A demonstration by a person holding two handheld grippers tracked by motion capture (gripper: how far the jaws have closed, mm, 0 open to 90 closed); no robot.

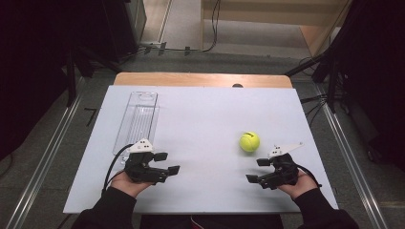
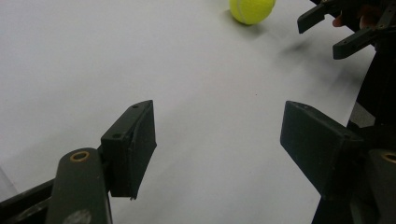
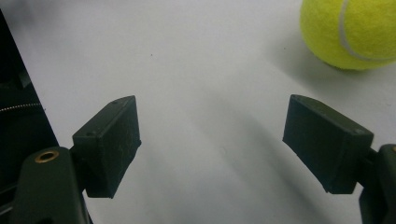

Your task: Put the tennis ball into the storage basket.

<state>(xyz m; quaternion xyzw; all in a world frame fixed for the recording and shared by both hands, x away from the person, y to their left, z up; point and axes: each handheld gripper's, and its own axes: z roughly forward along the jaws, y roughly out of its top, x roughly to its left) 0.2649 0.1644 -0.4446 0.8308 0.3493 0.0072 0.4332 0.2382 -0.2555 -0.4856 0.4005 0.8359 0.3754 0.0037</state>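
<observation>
A yellow tennis ball rests on the white table top, right of centre. My right gripper hovers just in front of it and slightly to its right, jaws wide open and empty. In the right gripper view the ball lies beyond the right jaw, outside the gap of the gripper. My left gripper is held near the front left, open and empty. The left gripper view, past its own gripper, shows the ball far off and the right gripper at top right.
A clear plastic tube-shaped container lies lengthwise on the table's left side, just beyond the left gripper. A wooden strip borders the table's far edge. Dark equipment and cables stand on the floor to either side.
</observation>
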